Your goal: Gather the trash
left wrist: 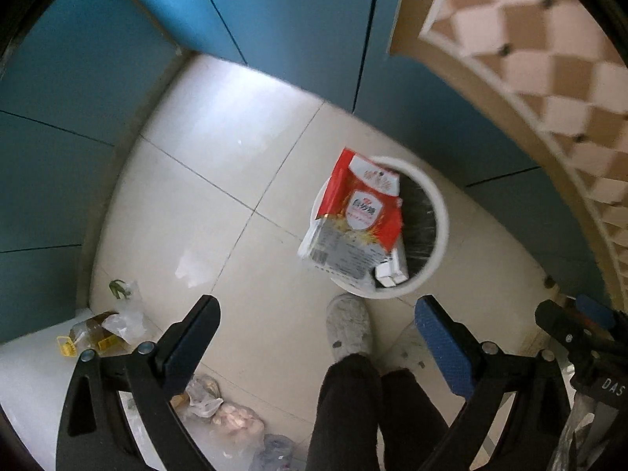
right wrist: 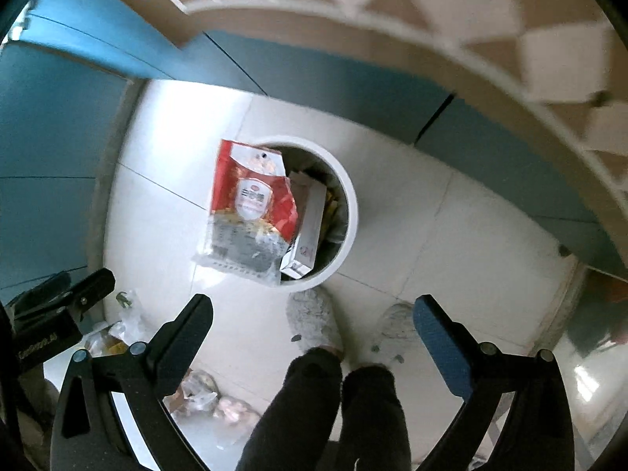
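Observation:
A round white trash bin [left wrist: 441, 212] [right wrist: 351, 212] stands on the tiled floor. A red and white food bag [left wrist: 353, 216] [right wrist: 251, 212] leans out over its left rim, and a white carton [left wrist: 392, 271] [right wrist: 308, 235] lies inside. My left gripper [left wrist: 318, 314] is open and empty, high above the floor near the bin. My right gripper [right wrist: 314, 314] is open and empty, also above the floor just short of the bin. The right gripper shows at the right edge of the left wrist view [left wrist: 573, 325].
The person's grey slippers [left wrist: 349, 329] [right wrist: 314, 322] and dark trouser legs stand just before the bin. Plastic bags and an oil bottle [left wrist: 90, 333] lie at the lower left by a white surface. Blue cabinet doors [left wrist: 274, 11] and a checkered wall [left wrist: 549, 78] ring the floor.

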Tool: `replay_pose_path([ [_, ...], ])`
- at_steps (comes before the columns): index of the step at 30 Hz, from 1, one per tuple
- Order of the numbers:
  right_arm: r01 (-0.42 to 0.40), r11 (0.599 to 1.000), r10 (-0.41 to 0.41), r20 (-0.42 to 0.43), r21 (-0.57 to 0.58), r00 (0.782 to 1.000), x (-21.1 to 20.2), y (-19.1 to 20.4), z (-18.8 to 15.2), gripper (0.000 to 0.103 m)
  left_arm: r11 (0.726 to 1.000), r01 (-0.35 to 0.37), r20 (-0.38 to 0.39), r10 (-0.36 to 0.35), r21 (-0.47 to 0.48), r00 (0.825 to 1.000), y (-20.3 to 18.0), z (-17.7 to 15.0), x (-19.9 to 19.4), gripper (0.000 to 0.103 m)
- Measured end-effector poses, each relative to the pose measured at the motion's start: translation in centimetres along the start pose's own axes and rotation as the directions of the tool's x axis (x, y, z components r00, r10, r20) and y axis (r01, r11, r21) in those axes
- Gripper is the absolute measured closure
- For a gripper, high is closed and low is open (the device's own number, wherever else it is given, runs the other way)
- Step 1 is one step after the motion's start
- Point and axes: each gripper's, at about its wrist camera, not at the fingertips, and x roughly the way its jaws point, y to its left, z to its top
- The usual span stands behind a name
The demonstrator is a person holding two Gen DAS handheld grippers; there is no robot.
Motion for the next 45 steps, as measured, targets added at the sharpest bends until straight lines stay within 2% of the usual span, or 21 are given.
replay_pose_path([
  [6, -0.021, 1.000, 0.022, 0.074, -0.024, 0.997, -11.1, 0.7, -2.9, 0.000, 0.998, 0.057, 0.076, -0.059, 0.038, 0.995, -0.9, -2.3, -10.7, 0.001],
  [11, -0.076, 0.996, 0.081, 0.135, -0.045, 0.988, -22.6, 1.3, -5.6, 0.000, 0.990, 0.116, 0.138, -0.127, 0.086, 0.982, -2.1, -4.1, -19.9, 0.001],
  [17, -0.128, 0.987, 0.145, 0.191, -0.101, 0.971, -34.0, 2.3, -8.5, 0.000, 0.974, 0.189, 0.221, -0.213, 0.126, 0.952, -3.0, -6.0, -30.0, 0.001],
  [24, -0.197, 0.968, 0.233, 0.278, -0.153, 0.932, -45.8, 2.8, -12.1, 0.000, 0.942, 0.275, 0.283, -0.322, 0.192, 0.903, -3.5, -8.3, -38.8, 0.001],
  [29, -0.227, 0.955, 0.278, 0.310, -0.190, 0.909, -50.8, 3.0, -14.2, 0.000, 0.913, 0.352, 0.301, -0.402, 0.208, 0.865, -3.7, -9.6, -42.7, 0.001],
  [34, -0.242, 0.946, 0.305, 0.334, -0.217, 0.892, -54.1, 3.2, -16.0, 0.000, 0.904, 0.369, 0.336, -0.423, 0.214, 0.841, -3.6, -10.7, -45.3, 0.001],
  [39, -0.240, 0.941, 0.314, 0.351, -0.239, 0.882, -56.6, 3.1, -17.1, 0.000, 0.905, 0.370, 0.369, -0.424, 0.209, 0.827, -3.2, -11.4, -47.0, 0.001],
  [45, -0.244, 0.938, 0.321, 0.349, -0.247, 0.880, -57.7, 2.9, -17.3, 0.000, 0.910, 0.363, 0.389, -0.413, 0.198, 0.823, -2.3, -11.9, -48.0, 0.001],
])
